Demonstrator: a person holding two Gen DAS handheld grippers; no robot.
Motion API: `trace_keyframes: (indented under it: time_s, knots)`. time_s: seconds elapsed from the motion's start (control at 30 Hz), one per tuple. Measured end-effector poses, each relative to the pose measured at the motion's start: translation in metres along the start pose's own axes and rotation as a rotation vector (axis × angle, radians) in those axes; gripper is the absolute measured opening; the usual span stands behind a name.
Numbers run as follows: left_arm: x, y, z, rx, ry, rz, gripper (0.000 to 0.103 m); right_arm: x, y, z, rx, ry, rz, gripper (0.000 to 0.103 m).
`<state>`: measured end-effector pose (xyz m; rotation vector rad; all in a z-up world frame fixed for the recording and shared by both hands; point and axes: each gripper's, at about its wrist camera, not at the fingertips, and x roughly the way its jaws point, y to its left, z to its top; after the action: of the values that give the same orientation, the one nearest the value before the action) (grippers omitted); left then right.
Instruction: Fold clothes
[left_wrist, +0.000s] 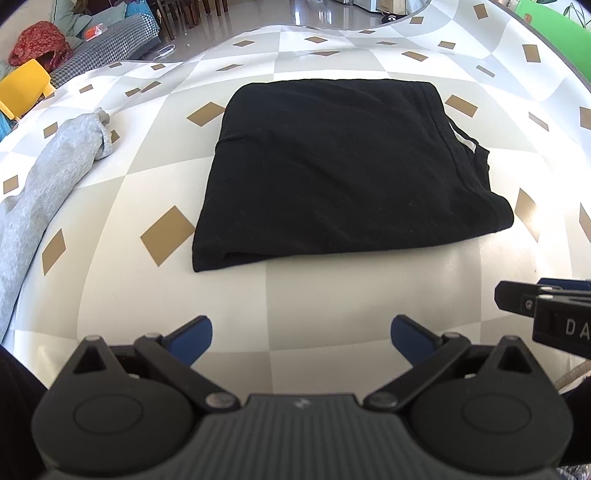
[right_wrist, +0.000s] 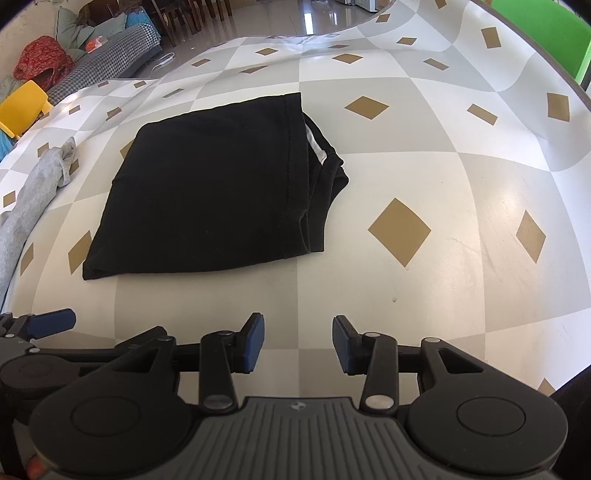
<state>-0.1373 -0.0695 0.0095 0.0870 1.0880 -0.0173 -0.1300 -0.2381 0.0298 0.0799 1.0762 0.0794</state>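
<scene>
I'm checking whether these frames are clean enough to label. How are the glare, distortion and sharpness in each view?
Left wrist view: sharp, heavy fisheye bending of the checkered cloth, the folded black garment nearly featureless. Right wrist view: sharp too, sheen on the cloth right of the garment, bright floor reflections at the top.

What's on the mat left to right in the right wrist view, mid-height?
grey garment → folded black garment → bare checkered mat. Both hand-held grippers sit nearer the camera, open and empty: left hand-held gripper, right hand-held gripper.
</scene>
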Motion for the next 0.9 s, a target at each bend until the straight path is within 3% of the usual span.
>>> trace_keyframes:
  time_s: [0.9]
  knots:
    - [-0.009,-0.018,-0.003,0.035,-0.028,-0.03,0.103,-0.008,-0.019,-0.006,0.057,-0.015,-0.056,0.04]
